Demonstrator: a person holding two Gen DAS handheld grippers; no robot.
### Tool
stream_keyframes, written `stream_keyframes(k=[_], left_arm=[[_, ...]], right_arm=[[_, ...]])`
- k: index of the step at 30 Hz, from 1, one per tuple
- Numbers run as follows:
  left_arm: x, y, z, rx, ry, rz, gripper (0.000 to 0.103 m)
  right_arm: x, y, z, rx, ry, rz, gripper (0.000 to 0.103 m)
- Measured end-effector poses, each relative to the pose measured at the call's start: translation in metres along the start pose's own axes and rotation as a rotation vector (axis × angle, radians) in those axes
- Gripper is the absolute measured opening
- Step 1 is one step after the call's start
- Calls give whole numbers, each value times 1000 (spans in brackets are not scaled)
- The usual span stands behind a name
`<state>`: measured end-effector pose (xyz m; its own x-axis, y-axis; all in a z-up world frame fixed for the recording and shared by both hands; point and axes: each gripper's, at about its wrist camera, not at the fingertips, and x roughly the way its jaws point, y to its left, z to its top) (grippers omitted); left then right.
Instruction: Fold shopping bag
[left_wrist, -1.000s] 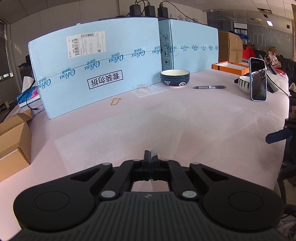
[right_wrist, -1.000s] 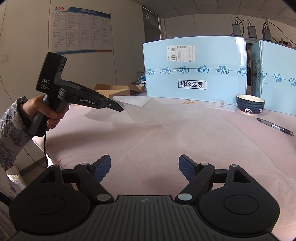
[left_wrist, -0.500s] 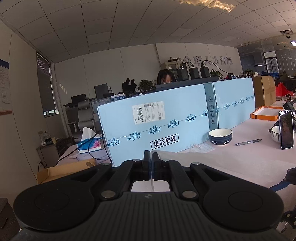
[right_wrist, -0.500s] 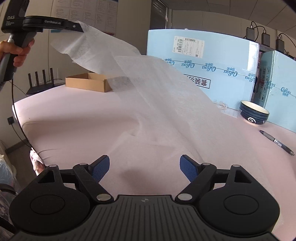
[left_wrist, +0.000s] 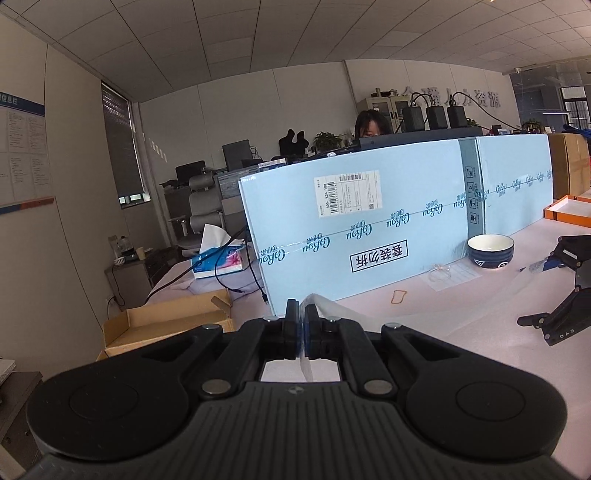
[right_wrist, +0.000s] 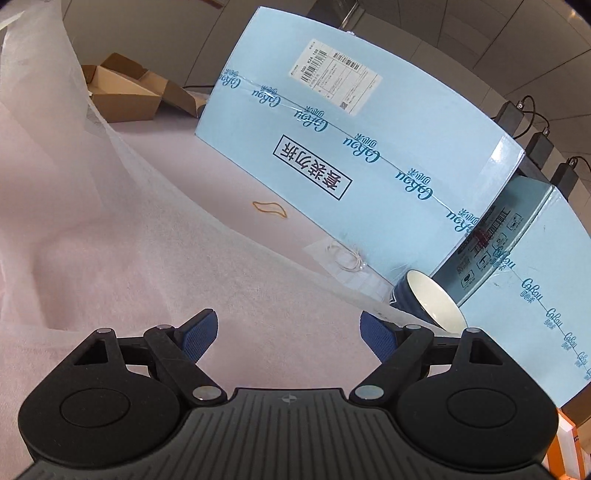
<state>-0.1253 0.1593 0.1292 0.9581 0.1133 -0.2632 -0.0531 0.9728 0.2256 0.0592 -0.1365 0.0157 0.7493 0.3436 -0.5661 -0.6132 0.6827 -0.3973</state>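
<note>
The shopping bag is a thin, white, half see-through sheet. In the right wrist view it hangs from the upper left down onto the pink table, with its far edge running diagonally toward the bowl. My left gripper is shut on a corner of the bag, and a strip of it shows between the pads. My right gripper is open, low over the bag, with the bag's edge next to its right blue pad. The left wrist view also catches my right gripper's body at the far right.
Two big light blue cartons stand along the back. A dark blue bowl, a rubber band and a small packet with string lie in front of them. An open cardboard box sits at the left. Behind the cartons sits a person.
My left gripper lifted the bag's corner high, then came lower. My right gripper moved forward and tilted, nearing the bag's far edge by the bowl. It stayed open.
</note>
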Motion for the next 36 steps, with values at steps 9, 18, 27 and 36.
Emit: stream_keyframes(k=[9,18,27,36], left_arm=[[30,26,-20,-59,81,51,5],[23,26,-42,-124,106,4,6],[20,33,-59,-168,120,-11,9],[28,21,-64,-165,137,-62,15]], right_arm=[[27,-10,7,107,51,63,85],[-32,-10,-3,332,11,83,86],[-162,42,-62,120,-94,-20,85],[-170,109,-85,-460,26,-164,84]])
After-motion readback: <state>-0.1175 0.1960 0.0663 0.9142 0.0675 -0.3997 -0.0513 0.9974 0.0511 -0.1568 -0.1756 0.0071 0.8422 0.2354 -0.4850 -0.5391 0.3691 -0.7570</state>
